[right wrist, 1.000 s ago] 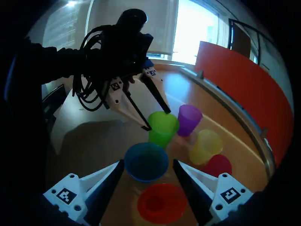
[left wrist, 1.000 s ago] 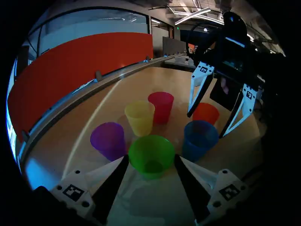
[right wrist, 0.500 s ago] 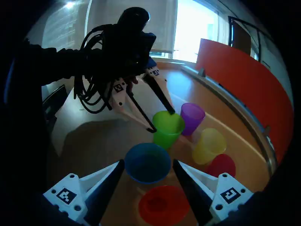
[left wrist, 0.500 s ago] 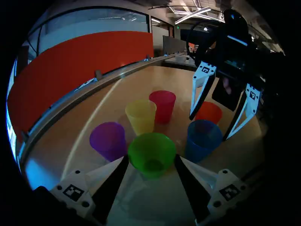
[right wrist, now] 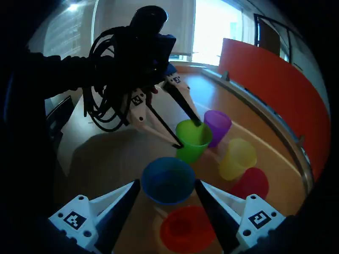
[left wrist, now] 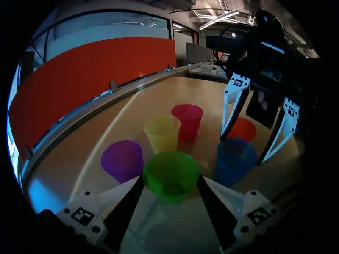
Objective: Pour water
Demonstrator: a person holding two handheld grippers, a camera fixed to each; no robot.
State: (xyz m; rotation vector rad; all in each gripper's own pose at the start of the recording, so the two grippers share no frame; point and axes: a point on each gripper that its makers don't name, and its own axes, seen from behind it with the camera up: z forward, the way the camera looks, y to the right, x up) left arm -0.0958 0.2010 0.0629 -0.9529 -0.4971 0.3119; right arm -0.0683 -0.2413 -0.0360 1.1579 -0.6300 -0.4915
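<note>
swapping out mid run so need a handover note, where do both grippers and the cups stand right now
Left gripper: open, one finger on each side of the green cup, not clamped.
Right gripper: open, fingers flanking the blue cup, not clamped.
Cups: green, blue, purple, yellow, red and orange all stand upright in a cluster on the table.
Done: each gripper is lined up on a cup. Nothing lifted or poured; I cannot tell which cup holds water.
To do: close on a cup, lift, pour into another, set it back.
</note>
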